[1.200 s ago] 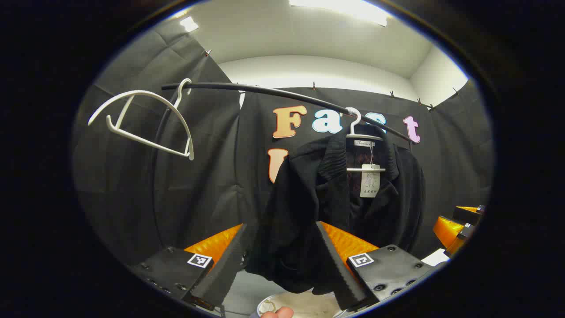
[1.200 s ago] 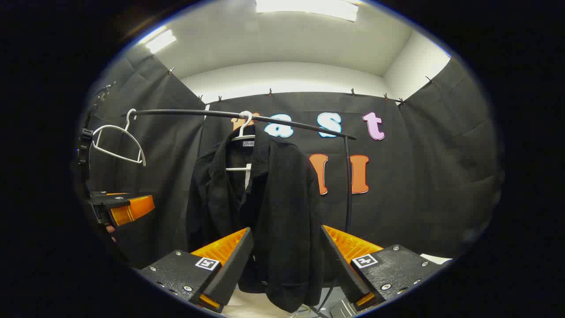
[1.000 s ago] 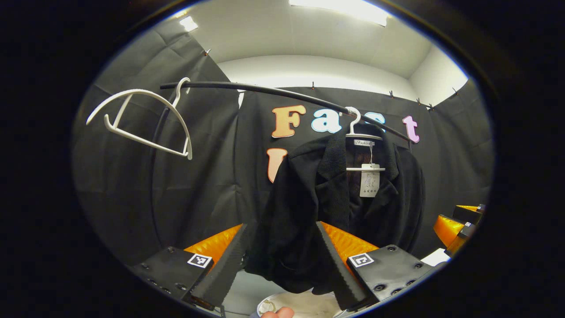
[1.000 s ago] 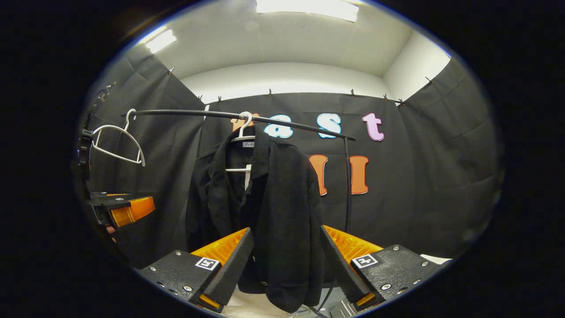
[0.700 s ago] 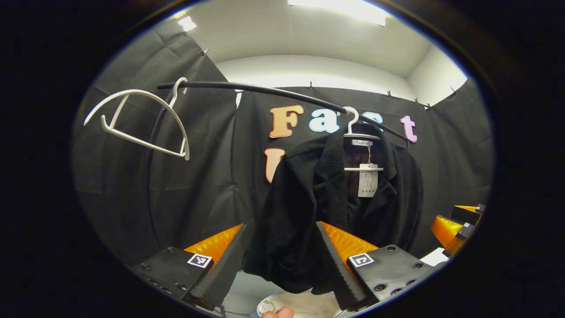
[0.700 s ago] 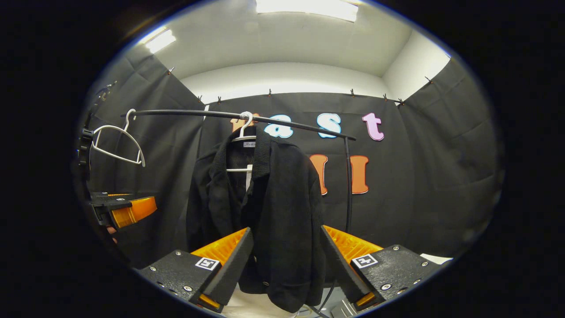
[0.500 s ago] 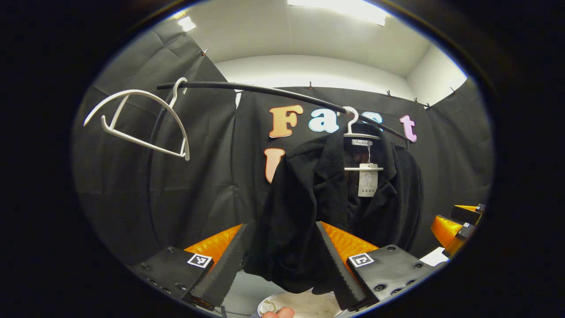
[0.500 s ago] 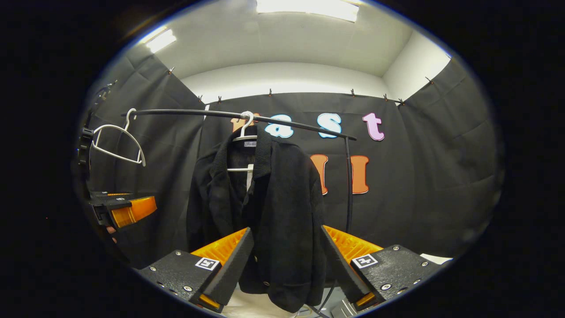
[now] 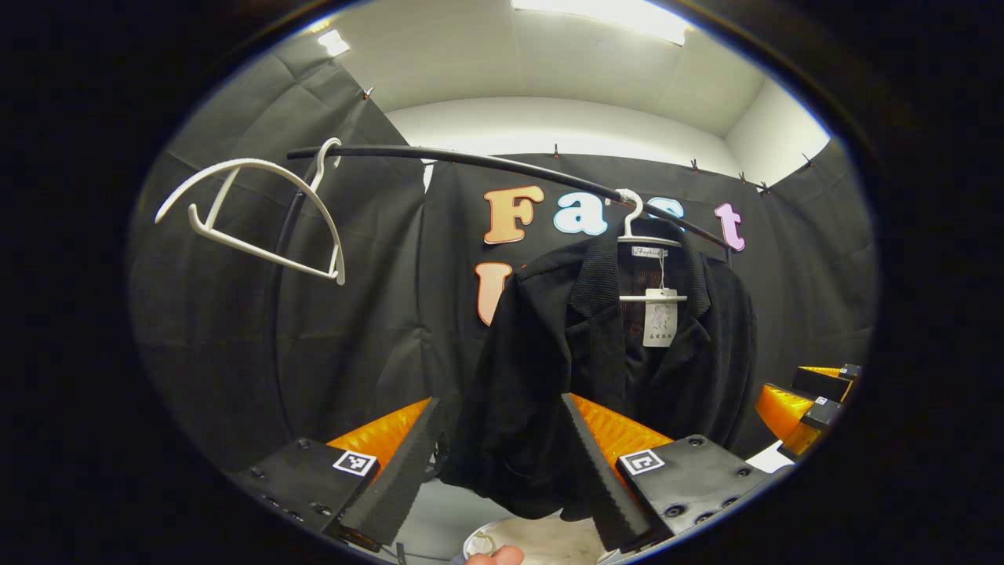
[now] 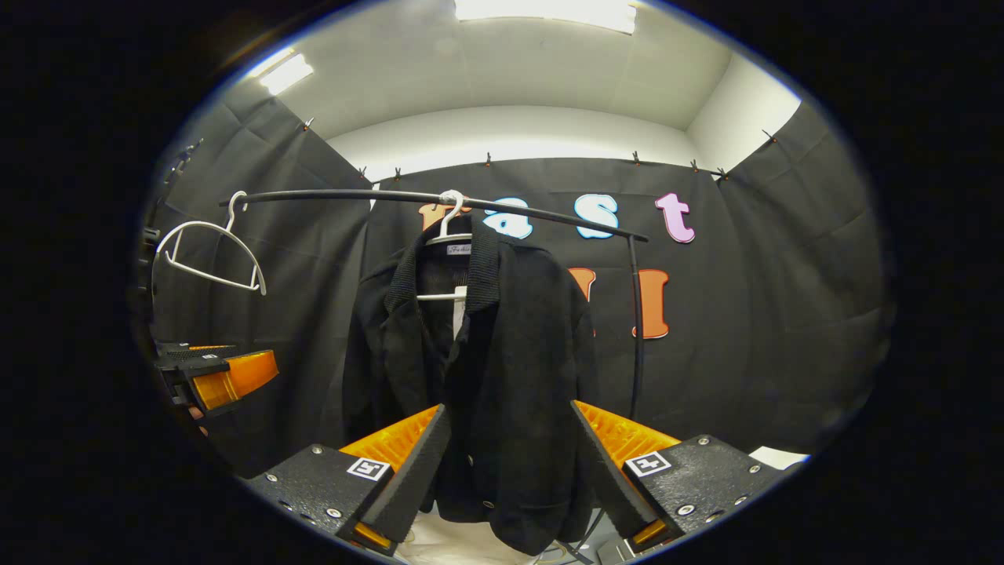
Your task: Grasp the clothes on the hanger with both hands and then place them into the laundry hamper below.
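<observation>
Black knit jacket (image 10: 486, 369) hangs from a white hanger (image 10: 449, 227); left gripper (image 9: 502, 463) and right gripper (image 10: 510, 463) wide apart, framing its hem for grasping.

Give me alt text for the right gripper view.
A black jacket hangs on a white hanger from a black rail, with the right tongs open in front of it. An empty white hanger hangs left, above the left tongs.

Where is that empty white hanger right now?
The empty white hanger hangs at the left end of the black rail in the left gripper view, apart from the black jacket farther right.
</observation>
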Demonstrator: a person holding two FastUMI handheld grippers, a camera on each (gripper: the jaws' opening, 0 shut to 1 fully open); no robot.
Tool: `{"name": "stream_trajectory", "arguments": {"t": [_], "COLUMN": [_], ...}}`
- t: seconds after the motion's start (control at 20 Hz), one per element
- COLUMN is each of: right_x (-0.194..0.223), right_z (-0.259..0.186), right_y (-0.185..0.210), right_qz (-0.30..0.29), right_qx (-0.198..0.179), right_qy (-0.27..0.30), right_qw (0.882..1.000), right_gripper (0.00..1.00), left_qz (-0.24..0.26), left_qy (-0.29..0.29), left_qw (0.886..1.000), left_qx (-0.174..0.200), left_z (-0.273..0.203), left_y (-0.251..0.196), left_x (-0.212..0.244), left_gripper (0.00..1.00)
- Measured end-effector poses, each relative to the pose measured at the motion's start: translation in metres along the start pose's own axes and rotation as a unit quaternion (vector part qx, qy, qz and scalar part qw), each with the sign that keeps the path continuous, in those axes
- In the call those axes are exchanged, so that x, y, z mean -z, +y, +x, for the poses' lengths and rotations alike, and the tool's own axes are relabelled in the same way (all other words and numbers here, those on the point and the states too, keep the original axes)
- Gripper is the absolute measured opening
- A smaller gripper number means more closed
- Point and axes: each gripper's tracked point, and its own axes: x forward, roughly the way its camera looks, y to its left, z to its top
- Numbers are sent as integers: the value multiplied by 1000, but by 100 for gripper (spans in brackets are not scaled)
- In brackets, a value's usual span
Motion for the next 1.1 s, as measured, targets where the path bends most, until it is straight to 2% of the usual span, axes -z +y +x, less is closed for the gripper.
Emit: {"name": "stream_trajectory", "arguments": {"t": [0.2,0.3,0.35,0.55,0.6,0.65,0.7,0.75,0.8,0.9,1.0,1.05,1.1], "right_x": [22,35,41,65,70,75,81,85,89,99,112,114,114], "right_z": [41,63,74,114,123,132,141,148,152,155,148,141,137], "right_y": [15,17,19,19,19,18,18,17,19,26,46,56,59], "right_qz": [-22,-31,-29,-7,1,8,11,8,3,-14,-8,-2,-9], "right_qx": [-1,8,8,36,46,58,66,73,74,63,33,21,20], "right_qy": [18,32,37,64,71,75,77,77,80,86,109,105,94], "right_qw": [1000,999,999,997,996,995,995,994,994,994,993,994,995], "right_gripper": [93,94,94,93,94,94,94,94,94,94,94,89,94], "left_qz": [7,7,6,8,11,14,15,14,13,13,14,14,15], "left_qy": [-1,1,0,1,0,-1,0,0,1,4,4,3,3], "left_qw": [1000,1000,1000,1000,999,999,999,999,999,998,998,997,997], "left_qx": [-8,-11,-12,-25,-30,-36,-40,-45,-49,-59,-69,-74,-81], "left_z": [-5,-9,-9,-16,-17,-18,-19,-21,-21,-22,-22,-21,-20], "left_y": [8,11,13,25,29,33,37,41,45,53,62,66,72], "left_x": [2,2,2,4,4,4,5,5,6,8,8,8,9], "left_gripper": [97,93,97,97,92,92,96,92,97,97,93,93,93]}}
